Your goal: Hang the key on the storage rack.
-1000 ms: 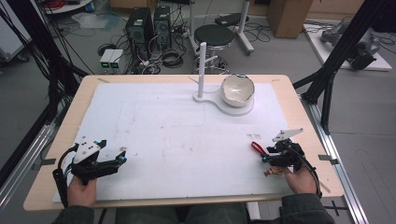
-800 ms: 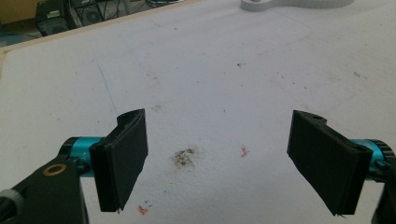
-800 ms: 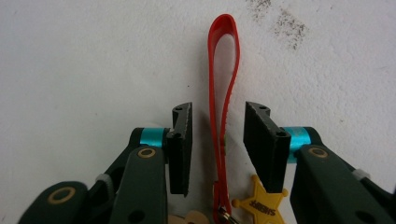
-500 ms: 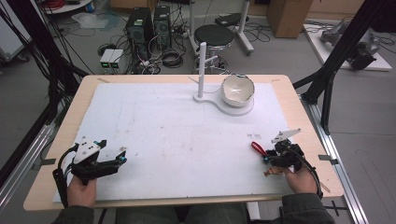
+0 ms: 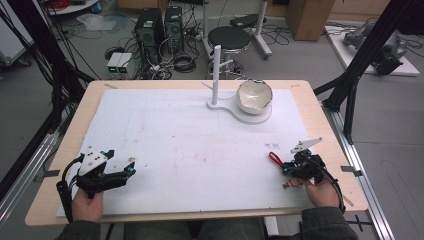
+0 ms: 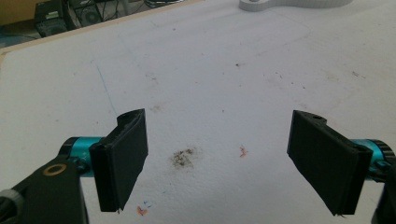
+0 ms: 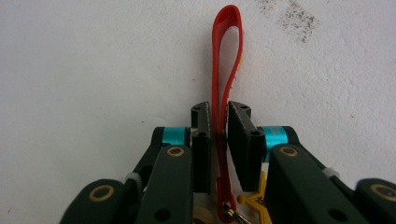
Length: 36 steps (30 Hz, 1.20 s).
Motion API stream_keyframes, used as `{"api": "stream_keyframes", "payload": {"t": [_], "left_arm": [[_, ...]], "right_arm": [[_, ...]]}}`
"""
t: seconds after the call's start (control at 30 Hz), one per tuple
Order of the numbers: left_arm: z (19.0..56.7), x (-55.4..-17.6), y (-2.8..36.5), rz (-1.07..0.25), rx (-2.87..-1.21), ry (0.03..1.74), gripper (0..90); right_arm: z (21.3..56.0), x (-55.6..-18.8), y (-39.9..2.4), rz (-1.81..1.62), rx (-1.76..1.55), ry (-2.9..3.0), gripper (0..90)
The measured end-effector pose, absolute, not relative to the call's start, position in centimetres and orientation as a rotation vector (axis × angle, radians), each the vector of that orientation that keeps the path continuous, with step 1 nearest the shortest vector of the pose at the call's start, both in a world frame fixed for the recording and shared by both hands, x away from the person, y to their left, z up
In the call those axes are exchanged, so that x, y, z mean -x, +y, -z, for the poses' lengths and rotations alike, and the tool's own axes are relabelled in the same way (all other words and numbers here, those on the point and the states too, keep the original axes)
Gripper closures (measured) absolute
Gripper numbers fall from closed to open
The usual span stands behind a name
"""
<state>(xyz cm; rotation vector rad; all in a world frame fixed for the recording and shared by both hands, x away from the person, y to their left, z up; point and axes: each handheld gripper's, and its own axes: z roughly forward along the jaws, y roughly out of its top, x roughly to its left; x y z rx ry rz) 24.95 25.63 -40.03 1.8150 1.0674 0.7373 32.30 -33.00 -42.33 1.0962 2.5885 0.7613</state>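
A red strap loop (image 7: 227,28) lies on the white mat, with a metal ring and a yellow tag (image 7: 254,198) at its near end. My right gripper (image 7: 218,109) has just been closing around it, and the pads now press on the strap from both sides. In the high view, the right gripper (image 5: 282,167) sits near the table's right front, with the strap's red loop (image 5: 275,158) poking out toward the left. At the left front, my left gripper (image 5: 131,167) rests on the mat. Its jaws stand wide apart, and the left gripper (image 6: 217,140) holds nothing.
A white stand (image 5: 235,109) with an upright post (image 5: 216,75) sits at the back centre and carries a white bowl (image 5: 254,96). The white mat (image 5: 190,140) covers most of the wooden table (image 5: 75,130). Smudges mark the mat.
Both hands stay where they were. The right gripper's jaws look drawn in tighter around the red strap.
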Motion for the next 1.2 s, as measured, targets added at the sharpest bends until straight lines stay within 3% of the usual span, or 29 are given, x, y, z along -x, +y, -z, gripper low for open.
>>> {"api": "stream_keyframes", "payload": {"t": [0.27,1.2], "left_arm": [[40.0,-24.9,25.7,-0.741,-1.808,1.07,20.8],[40.0,-24.8,25.8,-0.746,-1.807,1.068,20.8]], "right_arm": [[42.4,-32.4,-33.3,-0.796,-1.103,2.587,85.7],[39.0,-31.3,-32.1,-1.134,-0.993,2.462,86.3]]}}
